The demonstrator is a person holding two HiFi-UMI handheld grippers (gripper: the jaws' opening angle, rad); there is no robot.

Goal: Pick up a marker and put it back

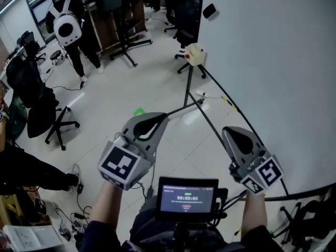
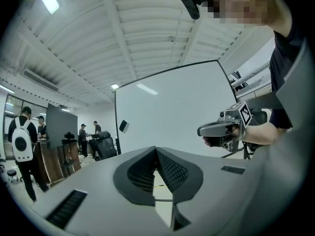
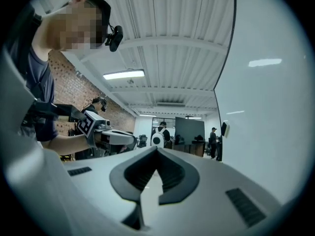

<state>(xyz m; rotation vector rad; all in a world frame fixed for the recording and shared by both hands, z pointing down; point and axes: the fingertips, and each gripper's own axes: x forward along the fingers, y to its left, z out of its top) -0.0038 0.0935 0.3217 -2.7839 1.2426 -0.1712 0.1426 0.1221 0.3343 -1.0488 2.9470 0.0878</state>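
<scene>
Both grippers hang in the air over the floor, beside a large whiteboard (image 1: 273,62). My left gripper (image 1: 159,121) is shut with nothing between its jaws. My right gripper (image 1: 230,133) is also shut and empty, close to the board's lower edge. In the left gripper view the jaws (image 2: 156,151) meet at their tip, and the right gripper (image 2: 224,129) shows beyond them. The right gripper view shows the same for its own jaws (image 3: 157,152). A small white object (image 1: 201,95) lies on the board's lower rail; I cannot tell whether it is a marker.
A black eraser (image 1: 210,10) sticks to the whiteboard. A beige box (image 1: 195,54) sits on the board's frame. Office chairs (image 1: 50,117) stand at the left, and a person with a white backpack (image 1: 67,28) is farther back. A small screen (image 1: 189,196) is mounted at my chest.
</scene>
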